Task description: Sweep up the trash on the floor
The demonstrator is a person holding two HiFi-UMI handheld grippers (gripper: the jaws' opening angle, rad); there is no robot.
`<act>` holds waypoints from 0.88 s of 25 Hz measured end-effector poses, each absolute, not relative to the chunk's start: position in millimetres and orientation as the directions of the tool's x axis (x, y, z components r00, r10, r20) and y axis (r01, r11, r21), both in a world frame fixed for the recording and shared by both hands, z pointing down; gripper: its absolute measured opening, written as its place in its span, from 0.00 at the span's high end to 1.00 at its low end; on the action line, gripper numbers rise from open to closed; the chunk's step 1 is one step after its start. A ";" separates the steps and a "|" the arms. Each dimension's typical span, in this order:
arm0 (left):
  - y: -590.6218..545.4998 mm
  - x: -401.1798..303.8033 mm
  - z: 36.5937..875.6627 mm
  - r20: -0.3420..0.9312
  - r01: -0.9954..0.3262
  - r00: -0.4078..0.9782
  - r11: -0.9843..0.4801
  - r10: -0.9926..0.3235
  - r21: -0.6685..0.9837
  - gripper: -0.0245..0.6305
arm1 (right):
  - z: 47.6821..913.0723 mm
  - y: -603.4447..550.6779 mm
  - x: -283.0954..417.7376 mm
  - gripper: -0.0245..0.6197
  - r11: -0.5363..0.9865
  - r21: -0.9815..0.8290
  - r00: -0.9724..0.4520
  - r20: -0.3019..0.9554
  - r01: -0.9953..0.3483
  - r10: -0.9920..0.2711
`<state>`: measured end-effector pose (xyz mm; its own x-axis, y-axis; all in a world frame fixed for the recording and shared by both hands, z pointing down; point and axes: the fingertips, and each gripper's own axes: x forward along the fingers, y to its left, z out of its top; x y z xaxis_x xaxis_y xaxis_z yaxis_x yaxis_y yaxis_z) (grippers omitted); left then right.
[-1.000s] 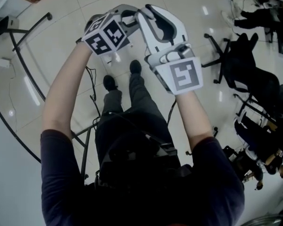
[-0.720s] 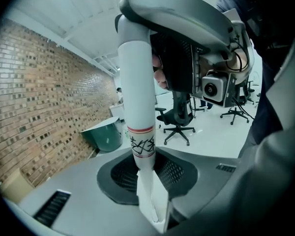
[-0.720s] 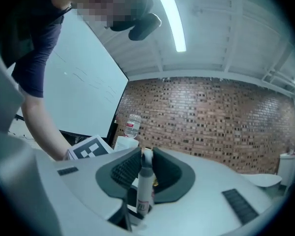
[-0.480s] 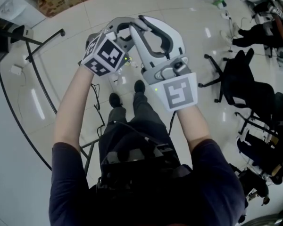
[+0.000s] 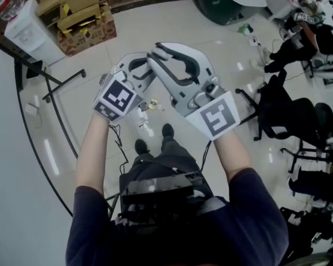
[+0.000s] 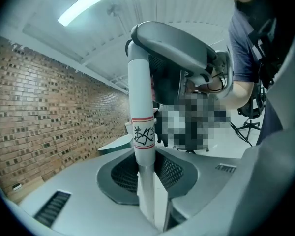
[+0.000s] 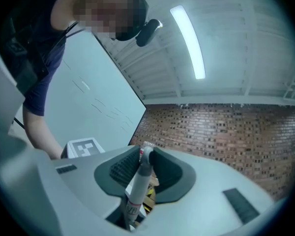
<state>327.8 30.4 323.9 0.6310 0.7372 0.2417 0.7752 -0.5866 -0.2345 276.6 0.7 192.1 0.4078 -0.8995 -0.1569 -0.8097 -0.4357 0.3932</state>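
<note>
My shoes stand on pale floor tiles, and small scraps of trash (image 5: 149,105) lie just ahead of them. Both grippers are held high, close under the head camera. The left gripper (image 5: 140,66) (image 6: 147,181) is shut on a white pole (image 6: 140,102) that carries a red-banded label. Close beside it, the right gripper (image 5: 158,54) (image 7: 145,173) holds a pale grey pole (image 7: 140,181) with a similar label, and its jaws are opening. The pole's end sits between the pads. I cannot tell whether both grip one pole. The tool's lower end is hidden.
Cardboard boxes (image 5: 80,15) and a white water dispenser (image 5: 28,32) stand at the far left by a brick wall. Black stand legs (image 5: 61,87) and cables cross the floor on the left. Office chairs (image 5: 288,115) and a seated person (image 5: 322,32) are at the right.
Both grippers have risen together, keeping their hold. The head view has tilted up, so the boxes, the dispenser and the far floor now show.
</note>
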 end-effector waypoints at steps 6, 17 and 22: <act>46.7 263.6 328.4 0.338 0.817 0.576 -0.541 0.745 -0.200 0.84 | 201.4 22.3 234.7 0.69 -0.279 0.318 0.275 -0.059 -0.906 -0.960; 80.9 169.9 336.2 0.423 0.768 0.610 -0.632 0.670 -0.105 0.84 | 238.2 42.5 147.2 0.71 0.005 0.227 0.005 0.045 -0.974 -0.999; 105.4 152.5 336.4 0.429 0.701 0.682 -0.696 0.592 -0.154 0.83 | 233.4 65.7 124.8 0.76 0.028 0.105 -0.028 -0.003 -0.994 -1.000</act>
<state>152.5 105.4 336.4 0.6819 0.5923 0.4292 0.7013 -0.6961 -0.1536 124.8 65.7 233.4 -0.0283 -0.9996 -0.0029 -0.9941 0.0279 0.1045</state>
